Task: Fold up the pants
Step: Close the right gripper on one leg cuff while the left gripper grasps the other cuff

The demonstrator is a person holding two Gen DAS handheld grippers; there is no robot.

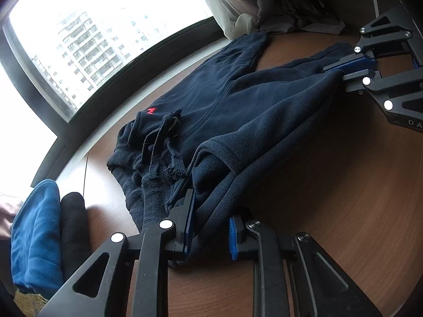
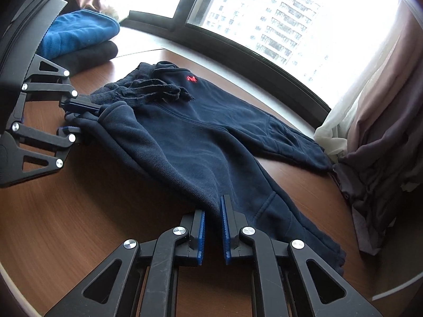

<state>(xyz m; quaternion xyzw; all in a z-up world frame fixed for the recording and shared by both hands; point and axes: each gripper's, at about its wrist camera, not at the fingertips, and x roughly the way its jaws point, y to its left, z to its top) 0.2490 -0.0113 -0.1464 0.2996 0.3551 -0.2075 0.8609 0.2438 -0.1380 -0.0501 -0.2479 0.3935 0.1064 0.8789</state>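
Both clamped on the navy pants (image 2: 201, 137) mid-frame on the wooden table (image 2: 79, 206) (left gripper (image 1: 208, 227) at waistband, right gripper (image 2: 212, 231) near cuff), evidently to fold that near leg across.

gripper (image 1: 210, 233): black linkage arms | silver rivets | blue ribbed pads

Plain navy-blue fleece jogger pants (image 2: 201, 142) with small red embroidered logo (image 2: 192, 79). Reddish-brown wood-grain table (image 2: 92, 198); bright-blue folded garment (image 2: 76, 34) over black folded garment (image 2: 90, 55). Black metal grippers, blue ribbed pads (image 2: 201, 233).
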